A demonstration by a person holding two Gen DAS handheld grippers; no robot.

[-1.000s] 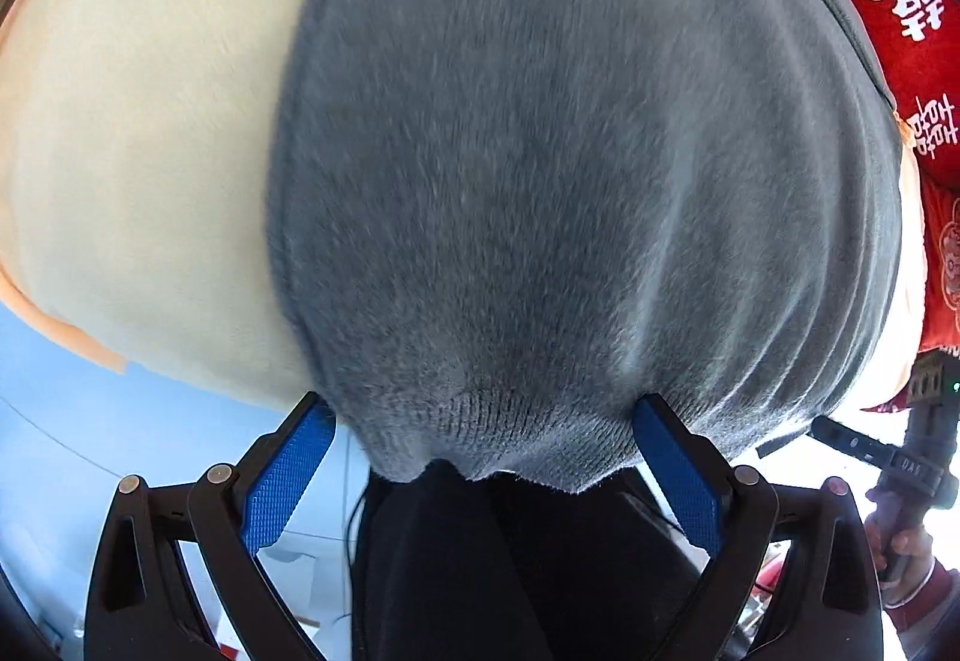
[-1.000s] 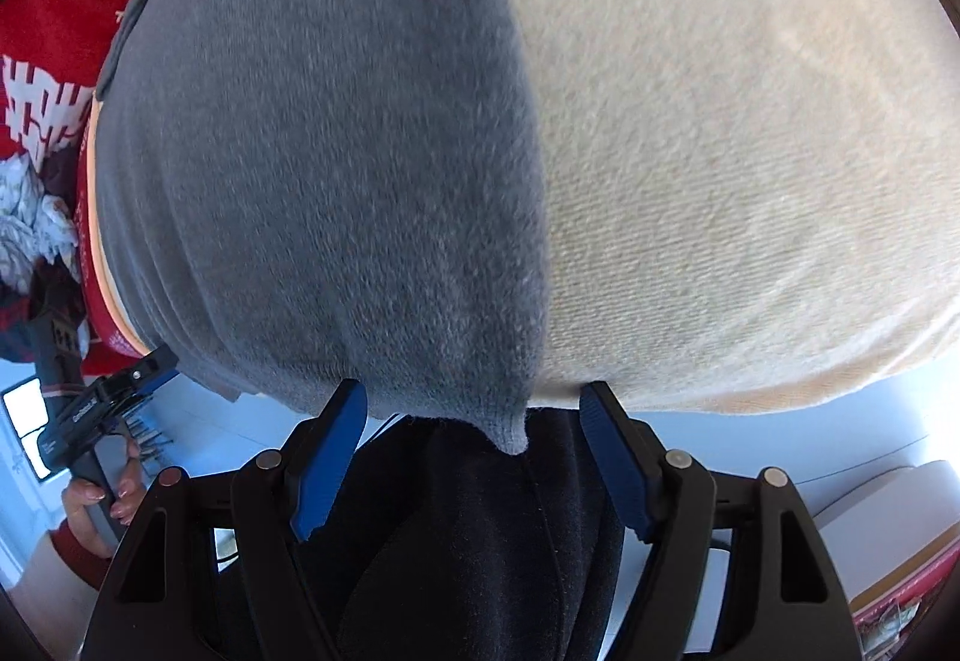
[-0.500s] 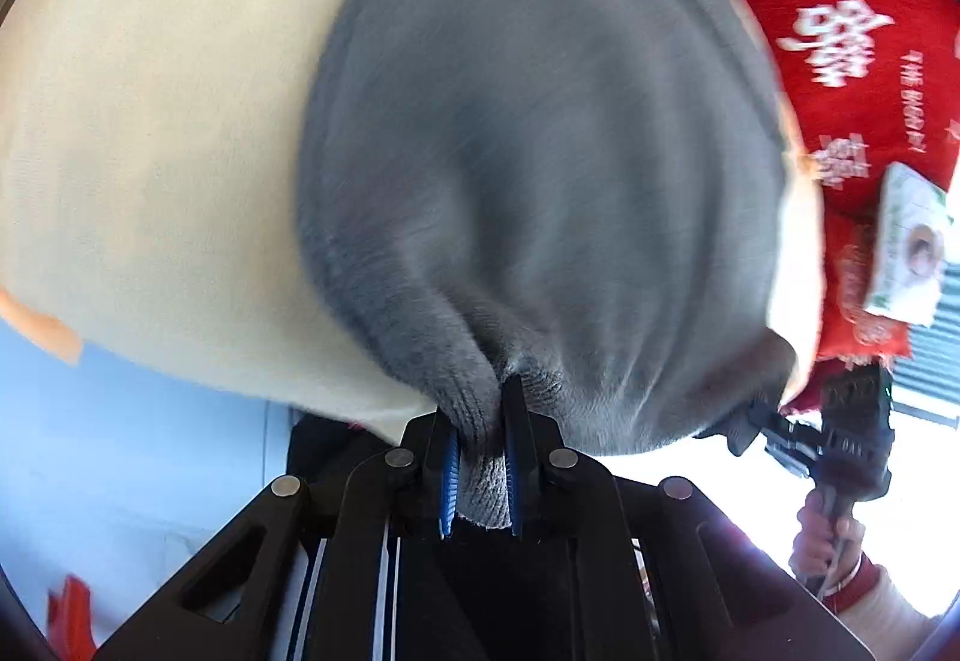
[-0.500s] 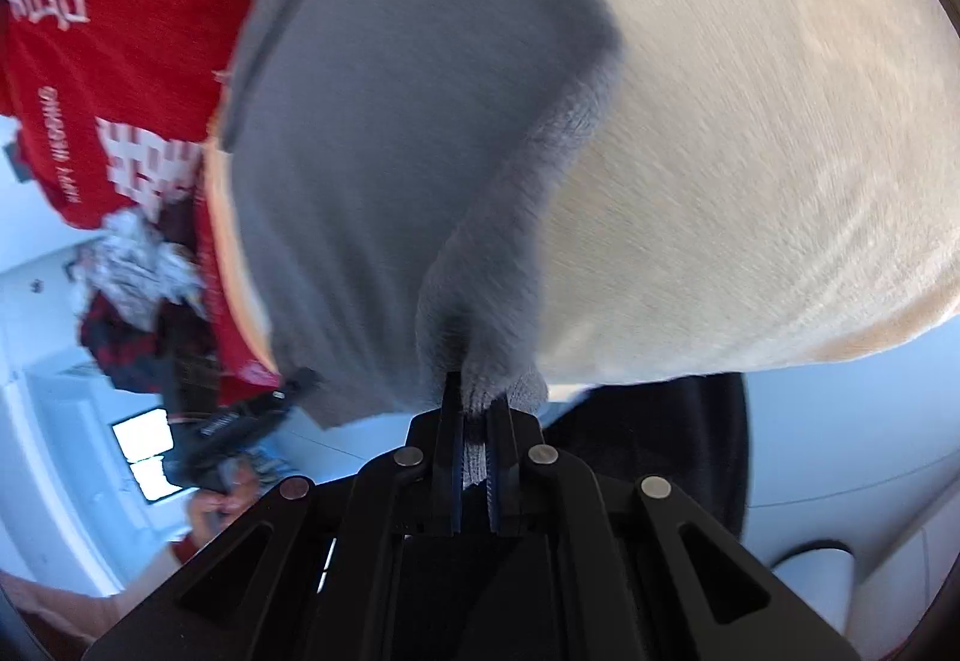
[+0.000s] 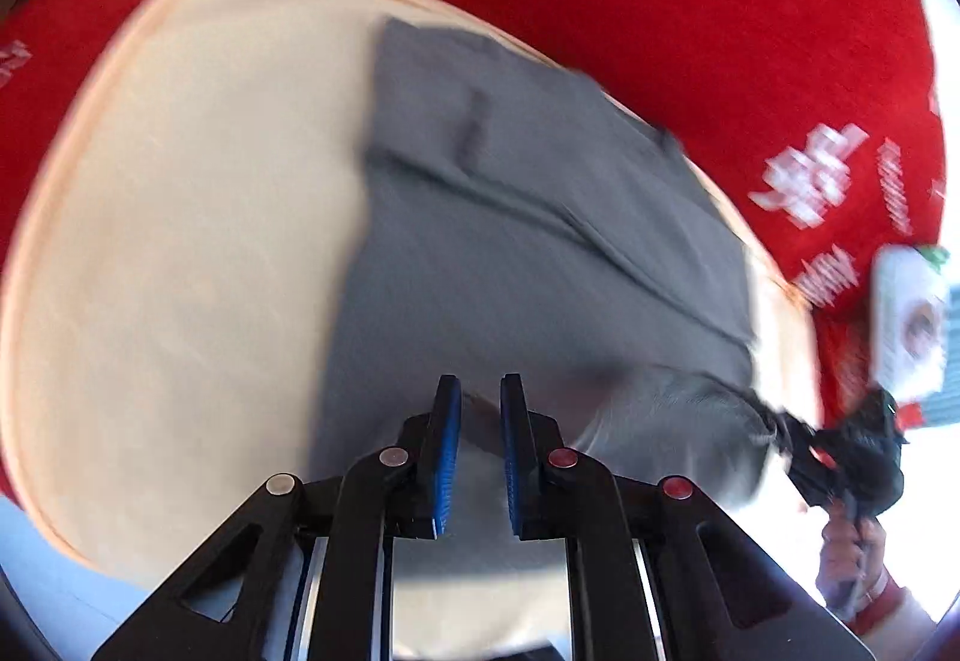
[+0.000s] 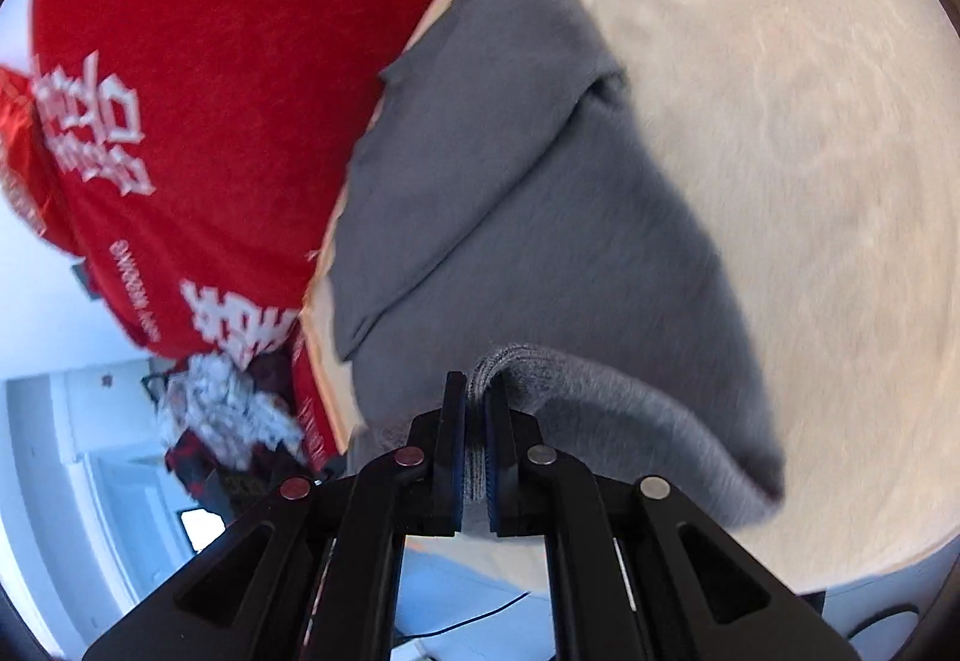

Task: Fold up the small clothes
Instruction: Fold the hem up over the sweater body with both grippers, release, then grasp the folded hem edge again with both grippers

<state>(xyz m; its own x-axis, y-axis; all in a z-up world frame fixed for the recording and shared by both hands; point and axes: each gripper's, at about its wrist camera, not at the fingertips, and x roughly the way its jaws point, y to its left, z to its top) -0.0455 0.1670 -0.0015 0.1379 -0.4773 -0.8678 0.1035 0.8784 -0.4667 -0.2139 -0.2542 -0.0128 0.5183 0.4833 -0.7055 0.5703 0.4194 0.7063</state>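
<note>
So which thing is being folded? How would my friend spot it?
Find the big red blanket with white writing, then the cream cloth spread on it. On that cream cloth lies the grey knitted garment, the only grey fuzzy thing there. The right gripper pinches its ribbed corner and the left gripper its other near corner.

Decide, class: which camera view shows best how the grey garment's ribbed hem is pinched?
The right wrist view: the grey garment's ribbed hem sits sharply between the right tongs. The left wrist view is blurred; cloth lies between the left tongs, but its hem is indistinct.
</note>
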